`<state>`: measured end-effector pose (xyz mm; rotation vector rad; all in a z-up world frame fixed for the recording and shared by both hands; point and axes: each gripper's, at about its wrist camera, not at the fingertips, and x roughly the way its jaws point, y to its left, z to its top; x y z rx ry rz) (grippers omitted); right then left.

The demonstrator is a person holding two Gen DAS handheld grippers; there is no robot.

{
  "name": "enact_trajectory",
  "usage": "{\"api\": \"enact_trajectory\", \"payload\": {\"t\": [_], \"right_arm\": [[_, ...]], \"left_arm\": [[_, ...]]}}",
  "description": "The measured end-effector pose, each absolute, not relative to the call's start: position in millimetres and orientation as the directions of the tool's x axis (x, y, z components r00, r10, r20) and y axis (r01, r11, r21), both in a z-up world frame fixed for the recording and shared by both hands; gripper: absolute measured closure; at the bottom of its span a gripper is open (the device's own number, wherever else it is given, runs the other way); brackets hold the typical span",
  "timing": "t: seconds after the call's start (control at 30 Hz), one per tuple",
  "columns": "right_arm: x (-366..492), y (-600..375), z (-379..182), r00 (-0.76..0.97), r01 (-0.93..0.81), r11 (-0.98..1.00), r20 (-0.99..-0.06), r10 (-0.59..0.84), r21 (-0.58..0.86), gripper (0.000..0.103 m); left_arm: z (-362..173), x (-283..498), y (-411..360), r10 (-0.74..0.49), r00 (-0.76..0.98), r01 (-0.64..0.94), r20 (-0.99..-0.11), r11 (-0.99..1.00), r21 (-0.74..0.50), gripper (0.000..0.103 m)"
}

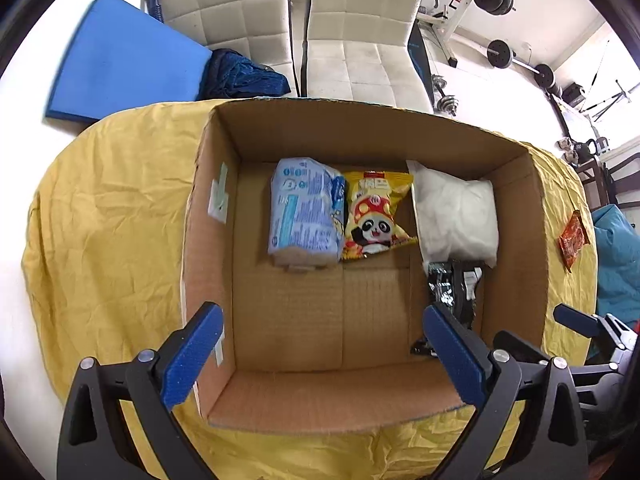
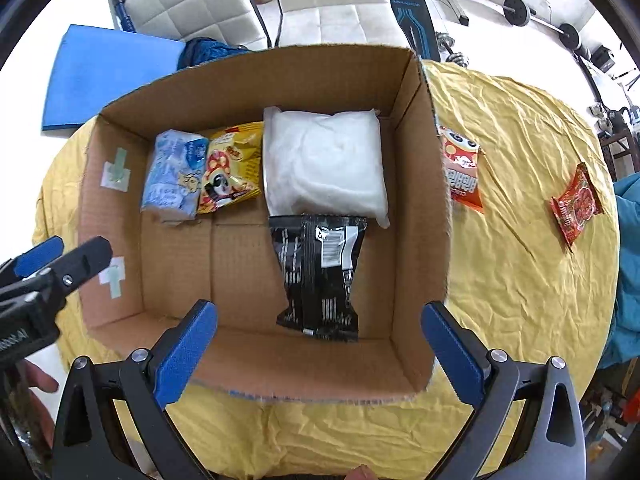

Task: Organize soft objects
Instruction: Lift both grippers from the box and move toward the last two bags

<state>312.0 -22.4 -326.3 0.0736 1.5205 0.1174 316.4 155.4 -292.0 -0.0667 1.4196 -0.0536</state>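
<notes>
1. A cardboard box (image 2: pixel 420 200) sits on a yellow cloth (image 2: pixel 520 280), open at the top.
2. Along the box's far wall lie a blue pack (image 2: pixel 172 176), a yellow panda bag (image 2: pixel 228 172) and a white pack (image 2: pixel 324 164), side by side.
3. A black packet (image 2: pixel 320 276) lies near the right wall, its far end touching the white pack.
4. On the cloth, an orange bag (image 2: pixel 462 172) lies just beside the box's right wall; a red packet (image 2: pixel 576 204) is near the cloth's right edge.
5. The left gripper (image 1: pixel 324 348) is spread wide and empty above the box's near wall.
6. The right gripper (image 2: pixel 320 344) is likewise wide and empty.
</notes>
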Motion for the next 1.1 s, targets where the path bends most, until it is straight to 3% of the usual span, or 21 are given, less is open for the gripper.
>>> {"api": "enact_trajectory", "payload": {"t": [0.73,1.1], "right_arm": [[211,-66,-183,0.283,-0.093,0.979,-0.938,0.199,0.179,0.0],[188,-81,-146,0.312,-0.131,0.961,-0.91,0.275,0.245,0.0]], "left_arm": [[-170,213,122,-0.019,0.369,-0.042,-0.929,0.998,-0.037,0.0],[-129,178,113,-0.008,0.404,-0.053,-0.915,0.998,-0.033,0.0]]}}
